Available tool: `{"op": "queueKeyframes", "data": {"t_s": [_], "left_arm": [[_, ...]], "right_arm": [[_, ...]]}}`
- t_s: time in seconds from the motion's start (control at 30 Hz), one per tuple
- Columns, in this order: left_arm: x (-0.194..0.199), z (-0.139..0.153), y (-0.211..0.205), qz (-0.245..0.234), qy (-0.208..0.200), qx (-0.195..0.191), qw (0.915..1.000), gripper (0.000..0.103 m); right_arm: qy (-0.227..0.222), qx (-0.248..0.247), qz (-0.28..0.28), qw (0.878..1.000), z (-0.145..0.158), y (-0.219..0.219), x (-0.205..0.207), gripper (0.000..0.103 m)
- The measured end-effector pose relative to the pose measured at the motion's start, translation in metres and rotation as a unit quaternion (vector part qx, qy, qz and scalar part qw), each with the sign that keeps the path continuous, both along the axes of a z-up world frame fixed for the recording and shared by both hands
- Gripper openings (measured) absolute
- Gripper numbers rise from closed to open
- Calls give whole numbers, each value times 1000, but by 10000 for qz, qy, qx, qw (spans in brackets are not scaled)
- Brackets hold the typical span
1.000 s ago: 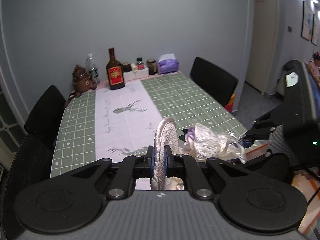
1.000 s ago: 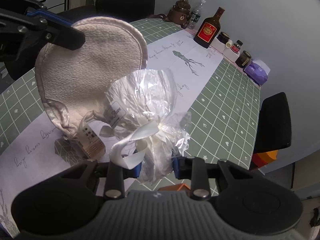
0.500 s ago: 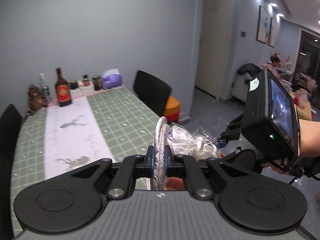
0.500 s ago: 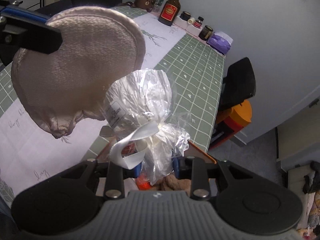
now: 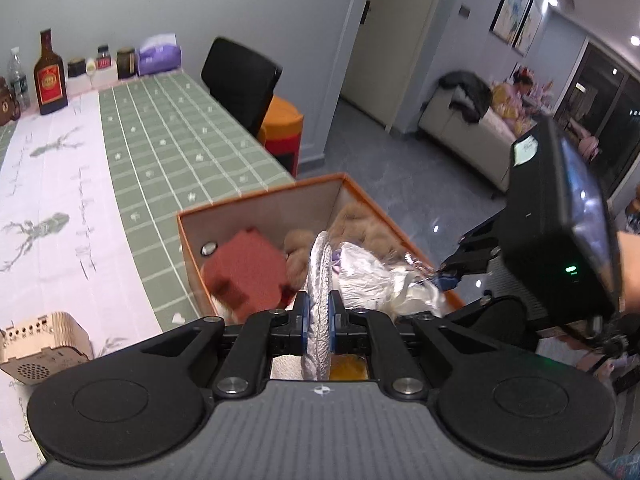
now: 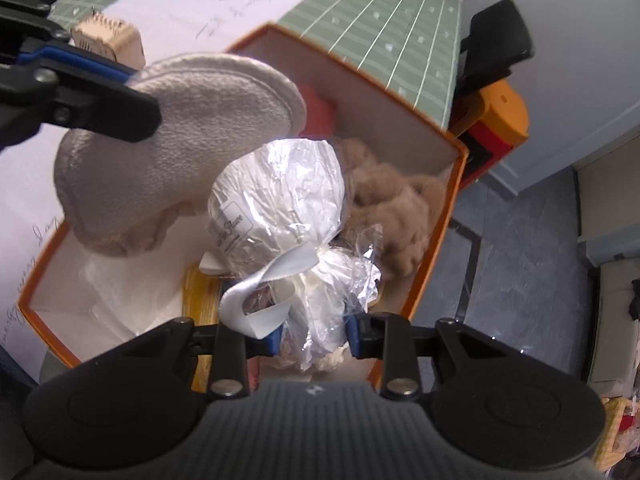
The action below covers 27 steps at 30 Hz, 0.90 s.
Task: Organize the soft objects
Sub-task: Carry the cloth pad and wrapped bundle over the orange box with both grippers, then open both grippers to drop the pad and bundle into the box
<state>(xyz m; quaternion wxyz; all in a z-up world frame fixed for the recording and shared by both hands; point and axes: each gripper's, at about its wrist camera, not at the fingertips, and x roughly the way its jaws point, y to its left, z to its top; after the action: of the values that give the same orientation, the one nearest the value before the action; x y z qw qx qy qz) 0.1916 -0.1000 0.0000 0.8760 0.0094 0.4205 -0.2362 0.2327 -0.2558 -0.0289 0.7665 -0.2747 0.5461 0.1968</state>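
Note:
My left gripper (image 5: 319, 322) is shut on a flat round beige cloth pad (image 5: 320, 276), seen edge-on; the right wrist view shows its face (image 6: 176, 144). My right gripper (image 6: 312, 334) is shut on a clear plastic-wrapped white bundle with a white ribbon (image 6: 280, 208); it also shows in the left wrist view (image 5: 368, 276). Both objects hang over an open orange box (image 5: 256, 200) at the table's right edge. Inside the box lie a brown fluffy item (image 6: 392, 208) and a red block (image 5: 248, 272).
A small wooden speaker-like box (image 5: 40, 340) sits on the table left of the orange box. Bottles and jars (image 5: 50, 76) and a purple tissue pack (image 5: 159, 56) stand at the far end. A black chair (image 5: 240, 80) and orange stool (image 5: 280, 128) stand beside the table.
Both grippers have swung right and tilted down with their objects, from above the table to over the open orange box, which now fills the views.

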Motion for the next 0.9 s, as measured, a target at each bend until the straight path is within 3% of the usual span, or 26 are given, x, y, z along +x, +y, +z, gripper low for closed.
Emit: {"op": "queueKeyframes", "data": {"t_s": [0.2, 0.53, 0.7, 0.77, 0.9], "left_arm": [[17, -32, -8, 15, 314, 490, 9983, 10], [15, -60, -22, -3, 306, 1192, 9924, 14], [5, -53, -25, -89, 102, 1392, 9902, 29], [4, -47, -22, -60, 12, 1300, 9915, 34], [-8, -33, -14, -43, -206, 1016, 9946, 52]], "right_arm": [[303, -13, 82, 9995, -27, -2, 12, 30], [487, -201, 171, 9985, -52, 2, 15, 36], [383, -386, 349, 9979, -42, 12, 4, 44], [357, -398, 439, 9976, -34, 14, -1, 45], [151, -452, 514, 9975, -12, 20, -10, 58]]}}
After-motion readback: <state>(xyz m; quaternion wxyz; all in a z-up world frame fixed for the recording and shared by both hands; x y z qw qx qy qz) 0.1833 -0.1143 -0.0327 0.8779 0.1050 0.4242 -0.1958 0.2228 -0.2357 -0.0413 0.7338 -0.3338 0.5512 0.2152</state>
